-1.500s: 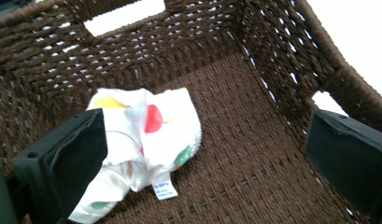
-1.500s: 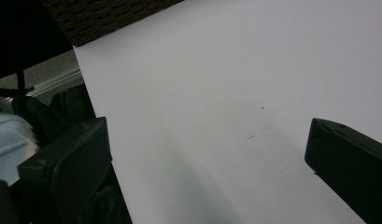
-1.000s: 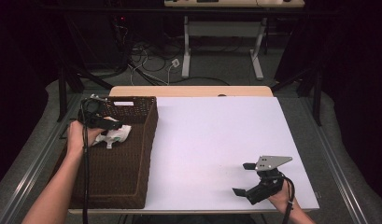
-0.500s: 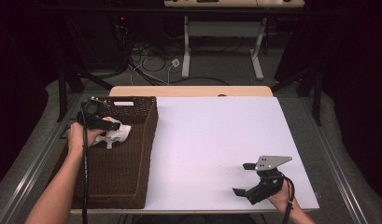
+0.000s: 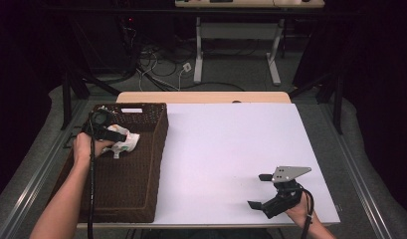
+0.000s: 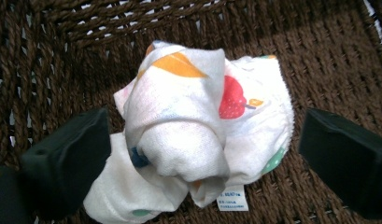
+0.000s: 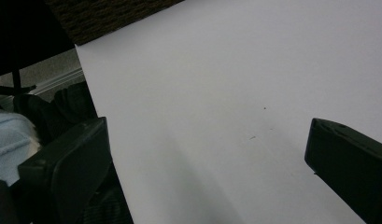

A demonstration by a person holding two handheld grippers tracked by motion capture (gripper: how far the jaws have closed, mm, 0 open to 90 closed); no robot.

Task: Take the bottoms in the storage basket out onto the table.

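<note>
Both tongs stand spread: the left tongs [image 6: 198,154] straddle the crumpled cloth [image 6: 198,135] in the basket [image 5: 141,164] at the bench's left, seemingly mid-pickup; next, closing and lifting. The right tongs [image 5: 264,191] idle near right.

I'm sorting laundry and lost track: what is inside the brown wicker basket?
The wicker basket holds one crumpled white cloth with fruit prints, lying on its woven floor between the left gripper's open fingers. Whatever lies beneath the cloth is covered.
</note>
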